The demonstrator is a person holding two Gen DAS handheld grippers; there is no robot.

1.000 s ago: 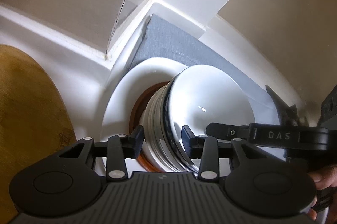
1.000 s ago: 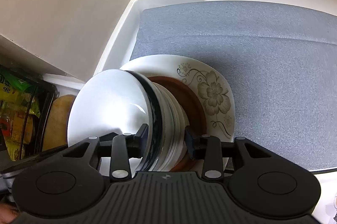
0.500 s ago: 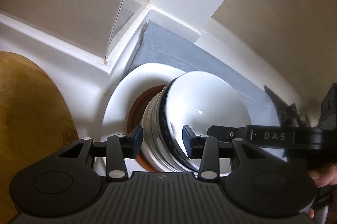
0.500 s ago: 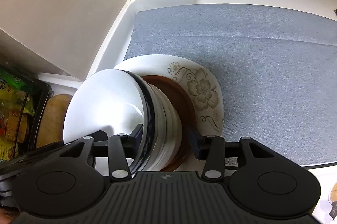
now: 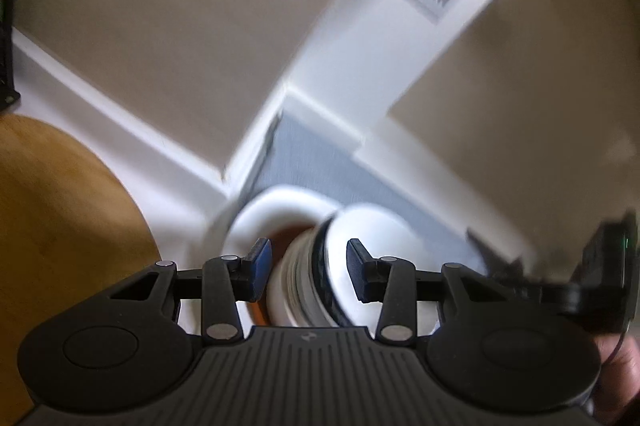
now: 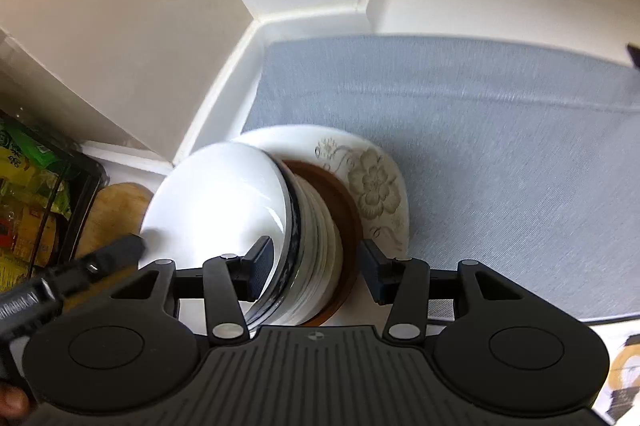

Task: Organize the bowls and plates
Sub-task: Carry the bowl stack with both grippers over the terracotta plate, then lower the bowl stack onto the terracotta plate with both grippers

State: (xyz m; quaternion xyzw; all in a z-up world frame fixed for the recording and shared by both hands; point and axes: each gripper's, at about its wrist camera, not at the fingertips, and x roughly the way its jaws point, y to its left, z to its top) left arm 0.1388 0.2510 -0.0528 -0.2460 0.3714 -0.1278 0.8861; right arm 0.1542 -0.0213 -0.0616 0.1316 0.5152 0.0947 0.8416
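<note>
Grey mat (image 6: 500, 146) holds stacked bowls (image 6: 316, 238), no labels.

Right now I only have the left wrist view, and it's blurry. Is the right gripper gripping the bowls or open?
Observer: Open. The right gripper has one jaw on each side of the bowls.
Operator: What's under the bowls?
Observer: A brown plate, on a white plate with a flower print.
Operator: Where is that on the mat?
Observer: At the left edge of the mat.
</note>
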